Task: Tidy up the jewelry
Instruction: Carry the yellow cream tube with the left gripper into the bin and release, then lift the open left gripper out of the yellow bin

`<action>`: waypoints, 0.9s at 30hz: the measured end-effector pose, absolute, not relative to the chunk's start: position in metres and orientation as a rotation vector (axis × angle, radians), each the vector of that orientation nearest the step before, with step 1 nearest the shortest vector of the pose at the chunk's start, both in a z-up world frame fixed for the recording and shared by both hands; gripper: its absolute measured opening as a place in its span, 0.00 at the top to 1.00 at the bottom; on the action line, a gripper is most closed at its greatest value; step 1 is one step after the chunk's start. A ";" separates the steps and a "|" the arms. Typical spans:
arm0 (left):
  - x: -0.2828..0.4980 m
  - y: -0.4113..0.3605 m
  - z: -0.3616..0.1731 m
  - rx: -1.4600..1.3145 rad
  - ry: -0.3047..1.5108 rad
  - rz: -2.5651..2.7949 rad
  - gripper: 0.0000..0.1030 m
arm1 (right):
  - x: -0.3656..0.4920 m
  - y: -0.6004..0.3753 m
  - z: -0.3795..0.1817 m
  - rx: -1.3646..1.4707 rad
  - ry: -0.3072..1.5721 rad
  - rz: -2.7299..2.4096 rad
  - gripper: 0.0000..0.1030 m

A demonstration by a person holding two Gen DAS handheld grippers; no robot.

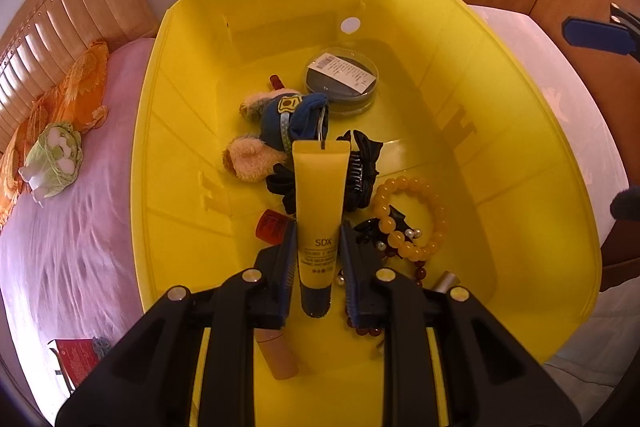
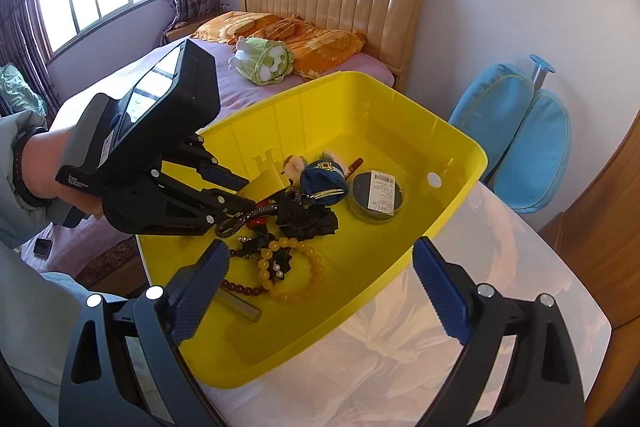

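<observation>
A yellow plastic bin (image 1: 520, 131) (image 2: 452, 203) holds mixed items. My left gripper (image 1: 318, 235) is shut on a yellow SDX cream tube (image 1: 319, 203), held above the bin floor; it shows in the right wrist view (image 2: 248, 193) with the tube (image 2: 266, 183). A yellow bead bracelet (image 1: 412, 251) (image 2: 296, 293), a dark red bead bracelet (image 2: 244, 289) and black bows with pearls (image 1: 370, 229) (image 2: 276, 259) lie near it. My right gripper (image 2: 320, 287) is open and empty above the bin's near rim.
The bin also holds a plush keychain (image 1: 276, 131) (image 2: 320, 173), black scrunchies (image 2: 312, 219), a round clear case (image 1: 342, 79) (image 2: 376, 197), lipsticks (image 1: 276, 351) and a metal tube (image 2: 240, 307). It stands on a white table (image 2: 480, 307) beside a pink bed (image 1: 60, 227) and blue chair (image 2: 516, 135).
</observation>
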State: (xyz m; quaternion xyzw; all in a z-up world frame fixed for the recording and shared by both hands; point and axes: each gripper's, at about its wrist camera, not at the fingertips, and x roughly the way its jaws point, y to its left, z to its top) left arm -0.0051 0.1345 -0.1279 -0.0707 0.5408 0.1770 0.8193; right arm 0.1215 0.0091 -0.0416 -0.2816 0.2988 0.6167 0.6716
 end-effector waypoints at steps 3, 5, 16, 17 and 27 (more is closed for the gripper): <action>-0.005 0.134 -0.124 -0.136 1.143 0.381 0.60 | 0.120 0.010 -0.042 -0.634 0.674 1.382 0.09; -0.004 0.132 -0.119 -0.121 1.129 0.382 0.54 | 0.121 0.010 -0.041 -0.626 0.676 1.375 0.09; 0.010 0.103 -0.086 -0.032 1.030 0.394 0.24 | 0.136 -0.022 -0.043 -0.548 0.714 1.284 0.09; 0.012 0.099 -0.083 -0.019 1.018 0.393 0.23 | 0.136 -0.027 -0.043 -0.537 0.718 1.276 0.09; 0.027 0.066 -0.065 0.019 0.949 0.295 0.12 | 0.144 -0.061 -0.039 -0.490 0.729 1.168 0.09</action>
